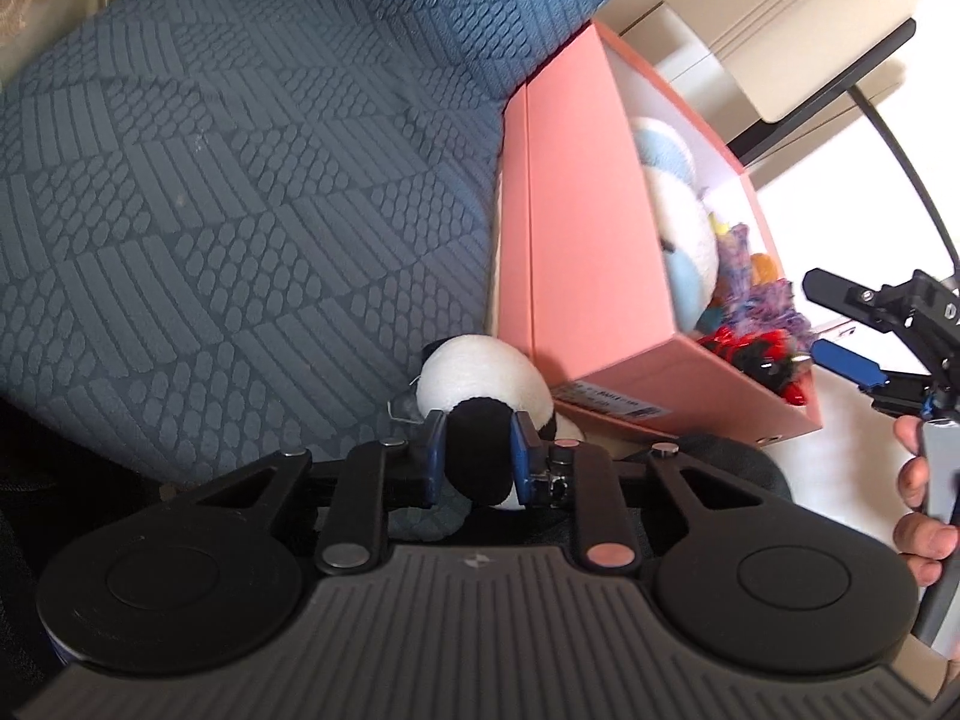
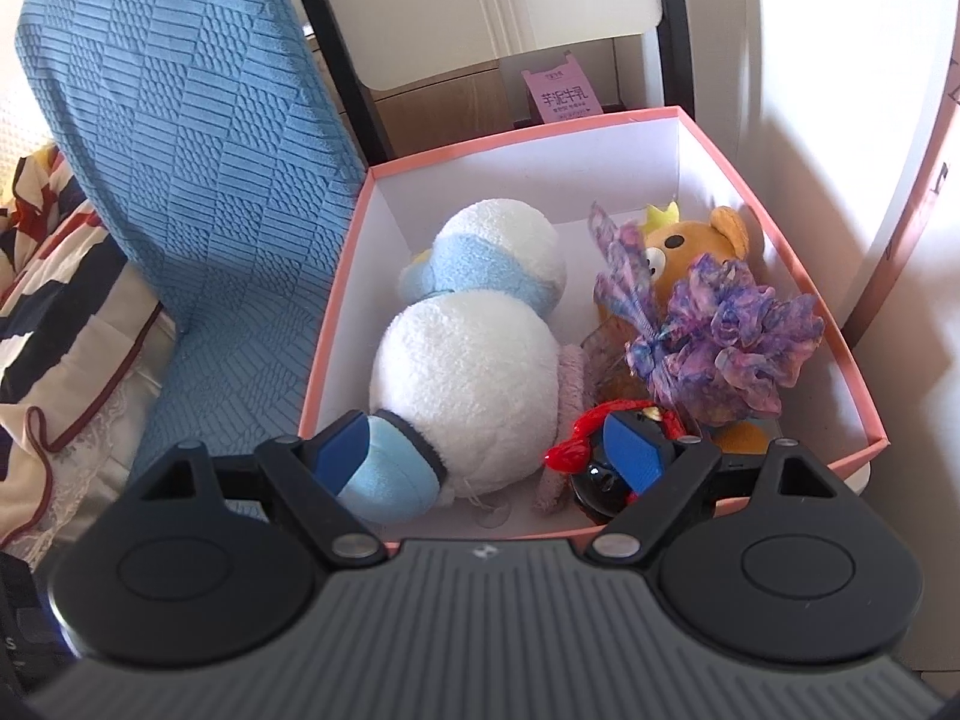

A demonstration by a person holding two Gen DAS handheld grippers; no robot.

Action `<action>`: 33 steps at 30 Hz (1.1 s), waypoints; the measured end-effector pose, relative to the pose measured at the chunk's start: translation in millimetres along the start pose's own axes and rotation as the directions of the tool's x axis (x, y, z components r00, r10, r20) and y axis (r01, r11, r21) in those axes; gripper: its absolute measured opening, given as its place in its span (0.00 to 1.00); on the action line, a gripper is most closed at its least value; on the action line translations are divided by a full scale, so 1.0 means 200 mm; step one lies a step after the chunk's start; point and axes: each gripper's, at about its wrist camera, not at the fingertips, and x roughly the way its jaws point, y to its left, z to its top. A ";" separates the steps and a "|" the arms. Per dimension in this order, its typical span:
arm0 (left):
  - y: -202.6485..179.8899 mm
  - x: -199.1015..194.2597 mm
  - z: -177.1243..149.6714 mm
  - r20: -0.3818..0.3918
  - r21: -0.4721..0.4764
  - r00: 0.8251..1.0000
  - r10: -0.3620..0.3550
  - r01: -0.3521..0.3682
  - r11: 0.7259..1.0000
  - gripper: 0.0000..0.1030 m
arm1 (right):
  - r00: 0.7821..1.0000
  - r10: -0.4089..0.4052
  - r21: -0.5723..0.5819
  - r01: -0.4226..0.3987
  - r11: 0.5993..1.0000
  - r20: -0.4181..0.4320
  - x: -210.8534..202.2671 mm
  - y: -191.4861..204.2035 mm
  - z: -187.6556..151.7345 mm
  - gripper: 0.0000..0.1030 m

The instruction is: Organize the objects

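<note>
Left gripper (image 1: 478, 459) pinched the panda plush (image 1: 480, 402) beside the pink box (image 1: 576, 228), presumably for boxing; right gripper (image 2: 489, 450) hovered spread above the box.

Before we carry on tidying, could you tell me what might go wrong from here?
The left tongs pinch only a black part of the panda plush, so it may slip when lifted. The pink box is already crowded by the white-and-blue plush and purple mesh pouf, so the panda may perch on top.
</note>
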 end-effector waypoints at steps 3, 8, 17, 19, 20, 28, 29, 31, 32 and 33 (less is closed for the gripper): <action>-0.03 -0.04 0.02 0.023 0.007 1.000 0.003 -0.004 1.000 0.23 | 1.000 -0.008 -0.006 0.008 1.000 0.006 -0.01 0.01 0.01 0.84; -0.05 -0.13 0.05 0.064 0.010 0.998 -0.007 0.006 1.000 0.20 | 1.000 -0.006 -0.003 0.006 1.000 0.008 -0.01 0.02 0.01 0.84; -0.08 -0.24 0.12 0.128 0.041 0.992 -0.007 0.002 0.999 0.08 | 1.000 0.000 -0.009 0.000 1.000 0.012 -0.01 0.03 0.01 0.84; -0.07 -0.22 0.13 0.108 0.034 0.994 0.000 -0.004 0.999 0.08 | 1.000 0.002 -0.007 -0.002 1.000 0.011 -0.01 0.03 0.01 0.84; -0.06 -0.21 0.13 0.107 0.030 0.994 0.010 -0.014 0.999 0.09 | 1.000 0.006 -0.008 -0.005 1.000 0.011 -0.01 0.03 0.00 0.84; -0.01 -0.02 0.12 0.043 0.031 0.998 0.048 -0.049 0.998 0.47 | 1.000 0.006 -0.005 -0.006 1.000 0.008 -0.01 0.03 0.00 0.84; -0.01 0.00 0.12 0.045 0.035 0.998 0.053 -0.054 0.998 0.50 | 1.000 0.007 -0.005 -0.006 1.000 0.008 -0.01 0.03 -0.01 0.84; -0.01 0.03 0.13 0.043 0.027 0.998 0.036 -0.037 0.999 0.58 | 1.000 0.005 -0.007 -0.005 1.000 0.007 -0.01 0.02 -0.01 0.84; -0.01 0.05 0.13 0.037 0.014 0.999 0.027 -0.028 1.000 0.69 | 1.000 0.000 -0.002 0.000 1.000 0.007 -0.01 0.02 -0.01 0.84; 0.00 0.07 0.14 0.029 0.004 0.999 0.033 -0.034 0.999 0.78 | 1.000 -0.001 -0.001 0.001 1.000 0.005 -0.01 0.01 -0.02 0.84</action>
